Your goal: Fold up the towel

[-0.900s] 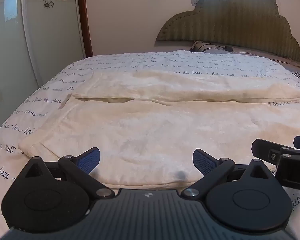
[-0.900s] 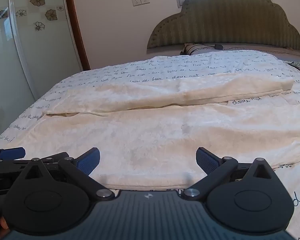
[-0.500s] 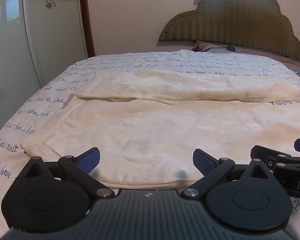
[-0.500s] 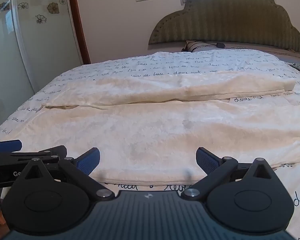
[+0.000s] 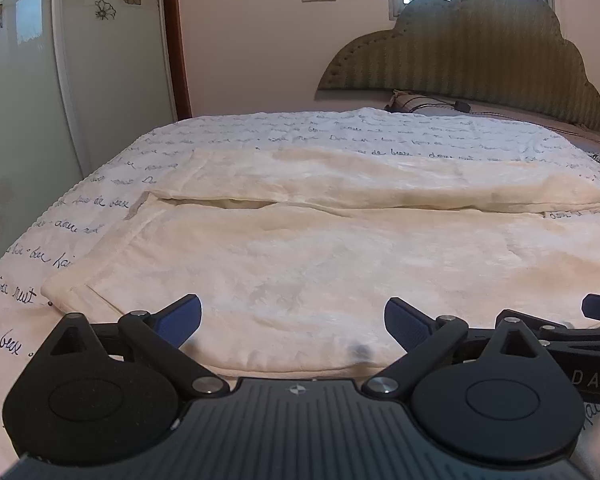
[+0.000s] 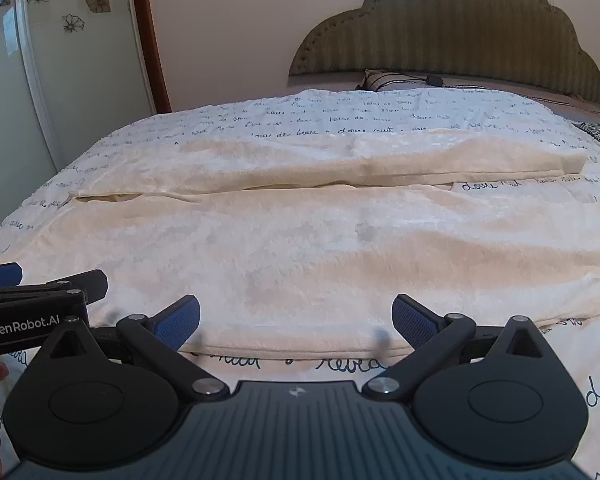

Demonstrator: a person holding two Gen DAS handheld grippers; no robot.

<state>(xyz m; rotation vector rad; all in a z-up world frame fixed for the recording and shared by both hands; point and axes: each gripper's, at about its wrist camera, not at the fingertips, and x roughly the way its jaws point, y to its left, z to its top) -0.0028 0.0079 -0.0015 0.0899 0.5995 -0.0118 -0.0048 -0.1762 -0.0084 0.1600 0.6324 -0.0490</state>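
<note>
Since the earlier frames both views sit slightly further back from the cream plush towel (image 5: pixel 320 264), whose near hem now lies lower centre in each frame; the white script-printed bedspread (image 6: pixel 340 120) fills the middle. The left gripper (image 5: pixel 292 320) and right gripper (image 6: pixel 296 318) hover side by side, jaws spread wide, holding nothing. The next fold likely begins by pinching that hem.

Both wrist cameras sit low at the near edge of the bed (image 5: pixel 100 200), side by side, facing the headboard (image 6: pixel 452 36) — they share the towel (image 5: pixel 320 264), and each catches the other gripper at its border.
</note>
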